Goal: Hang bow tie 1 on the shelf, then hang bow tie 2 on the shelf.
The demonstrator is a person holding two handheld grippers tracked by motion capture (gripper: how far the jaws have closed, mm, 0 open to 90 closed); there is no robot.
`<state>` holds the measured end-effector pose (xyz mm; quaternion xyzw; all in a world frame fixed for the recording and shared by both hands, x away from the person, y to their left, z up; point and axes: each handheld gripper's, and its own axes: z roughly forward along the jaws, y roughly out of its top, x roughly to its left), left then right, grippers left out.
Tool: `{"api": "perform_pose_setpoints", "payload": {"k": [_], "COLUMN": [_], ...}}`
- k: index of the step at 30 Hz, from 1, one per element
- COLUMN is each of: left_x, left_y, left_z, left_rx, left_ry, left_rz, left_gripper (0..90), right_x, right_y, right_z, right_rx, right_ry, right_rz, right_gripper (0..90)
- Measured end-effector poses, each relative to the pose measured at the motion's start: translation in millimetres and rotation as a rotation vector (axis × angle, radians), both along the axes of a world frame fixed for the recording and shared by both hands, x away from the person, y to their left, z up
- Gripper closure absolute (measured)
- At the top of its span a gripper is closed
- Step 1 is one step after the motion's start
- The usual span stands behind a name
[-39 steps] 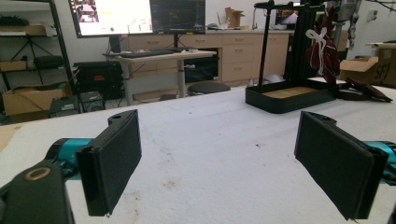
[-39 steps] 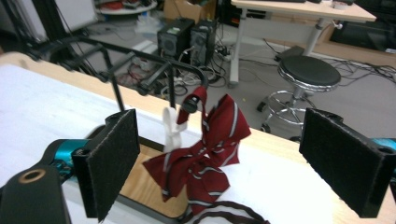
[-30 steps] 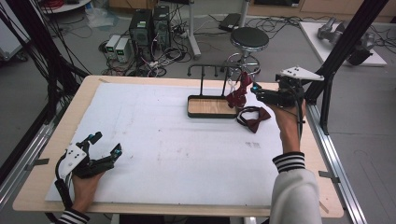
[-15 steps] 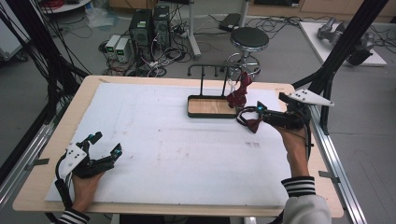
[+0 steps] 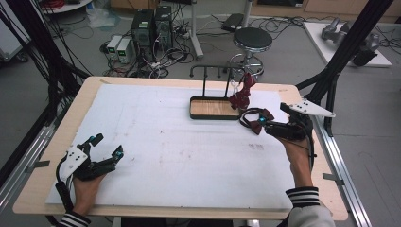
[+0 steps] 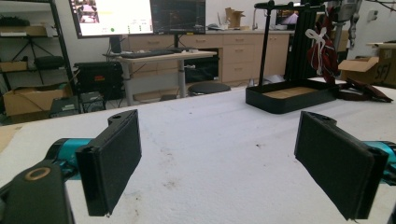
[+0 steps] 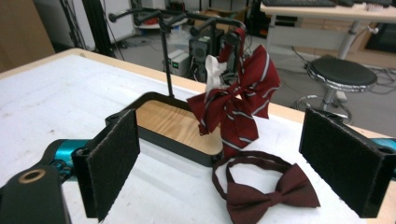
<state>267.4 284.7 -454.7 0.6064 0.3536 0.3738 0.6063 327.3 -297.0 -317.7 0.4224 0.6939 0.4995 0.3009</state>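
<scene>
A dark red bow tie with a looped strap lies flat on the white table cover, just right of a black stand with a wooden tray base. A striped dark red bow hangs from the stand's top rail. My right gripper is open, low over the table, its jaws spread to either side of the flat bow tie without touching it. In the high view the right gripper sits at the bow tie's near side. My left gripper rests open and empty at the near left.
The stand, the hanging bow and the flat bow tie appear far off in the left gripper view. A stool and computers stand beyond the table's far edge. A black frame post rises at the right.
My right gripper has come away from the hanging striped bow, down and toward me, to the flat bow tie on the table. The left gripper has not moved.
</scene>
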Motion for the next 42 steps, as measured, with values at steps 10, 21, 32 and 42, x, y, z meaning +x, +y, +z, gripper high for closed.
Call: {"api": "perform_pose_setpoints", "payload": {"k": [10,21,32,42], "left_x": [0.0,-0.1,0.1,0.4], "left_y": [-0.1,0.0,-0.1,0.1], "left_z": [-0.1,0.0,0.0,0.0], "left_rx": [0.000,0.000,-0.002,-0.003], "left_ry": [-0.002,0.000,0.000,0.002], "left_rz": [0.001,0.000,0.000,0.001], "left_gripper": [15.1,15.1,15.1,15.1], "right_x": [-5.1,-3.1,-0.9,7.8], "right_y": [0.6,3.7,3.0,0.3], "right_z": [-10.1,-12.0,-13.1,-15.8], "right_rx": [0.014,0.004,0.005,-0.001], "right_ry": [0.005,0.010,0.016,0.043], "right_rz": [0.003,0.001,-0.009,-0.050], "right_gripper": [11.4,11.4,11.4,11.4]}}
